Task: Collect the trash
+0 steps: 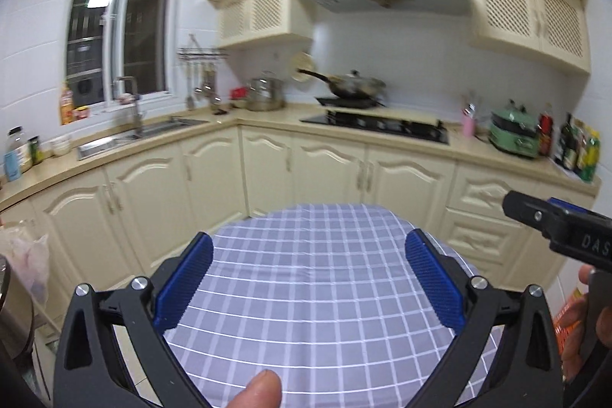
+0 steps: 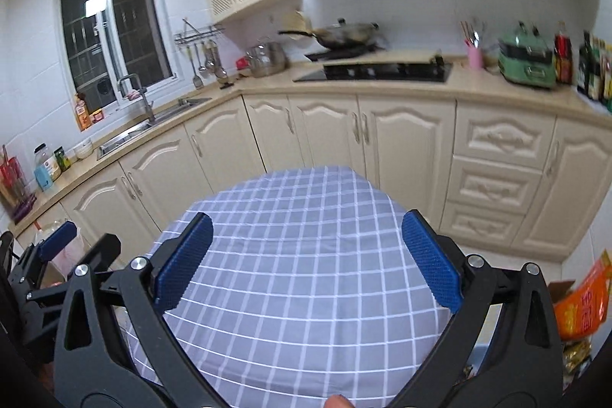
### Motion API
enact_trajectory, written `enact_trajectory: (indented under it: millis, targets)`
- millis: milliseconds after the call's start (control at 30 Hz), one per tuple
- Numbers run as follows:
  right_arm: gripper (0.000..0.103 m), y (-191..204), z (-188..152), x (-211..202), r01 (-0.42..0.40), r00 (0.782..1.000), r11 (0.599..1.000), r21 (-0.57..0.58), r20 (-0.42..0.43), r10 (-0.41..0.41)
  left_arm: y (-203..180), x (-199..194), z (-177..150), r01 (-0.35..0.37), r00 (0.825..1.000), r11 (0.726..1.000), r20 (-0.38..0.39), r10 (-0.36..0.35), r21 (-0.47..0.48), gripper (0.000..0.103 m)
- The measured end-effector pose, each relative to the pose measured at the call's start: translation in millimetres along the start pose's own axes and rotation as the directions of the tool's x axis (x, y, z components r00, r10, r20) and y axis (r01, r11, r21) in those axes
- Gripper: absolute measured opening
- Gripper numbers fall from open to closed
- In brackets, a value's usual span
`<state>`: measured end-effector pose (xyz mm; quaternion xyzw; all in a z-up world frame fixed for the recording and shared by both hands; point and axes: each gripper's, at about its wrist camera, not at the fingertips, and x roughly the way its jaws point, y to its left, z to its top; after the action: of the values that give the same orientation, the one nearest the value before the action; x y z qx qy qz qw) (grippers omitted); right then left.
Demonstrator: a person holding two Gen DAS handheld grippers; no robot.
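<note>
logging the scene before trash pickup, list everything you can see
tablecloth: 1, grey-blue check, on table below grippers
sink: 1, steel, left counter
wok: 1, dark, on hob
hob: 1, black, back counter
pot: 1, steel, counter corner
cooker: 1, green, right counter
cup: 1, pink, beside cooker
bottles: several, dark, far right counter
orange box: 1, floor right
left gripper: open, above tablecloth
right gripper: open, above tablecloth
</note>
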<state>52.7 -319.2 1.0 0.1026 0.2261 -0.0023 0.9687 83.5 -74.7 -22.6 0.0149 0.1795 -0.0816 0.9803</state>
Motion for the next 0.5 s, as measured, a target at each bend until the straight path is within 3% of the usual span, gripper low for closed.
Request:
enact_trajectory:
  millis: [233, 500]
  targets:
    - [0.097, 38.2, 10.9, -15.2, 0.025, 0.997, 0.996, -0.08, 0.072, -0.019, 30.1, -27.2, 14.4, -0.065, 0.996, 0.997, 0.052, 0.067, -0.045, 0.098]
    - [0.097, 60.2, 12.6, -23.2, 0.005, 0.995, 0.994, -0.107, 0.102, 0.006, 38.5, -51.8, 22.1, -0.132, 0.984, 0.99, 0.113, 0.136, -0.044, 0.098]
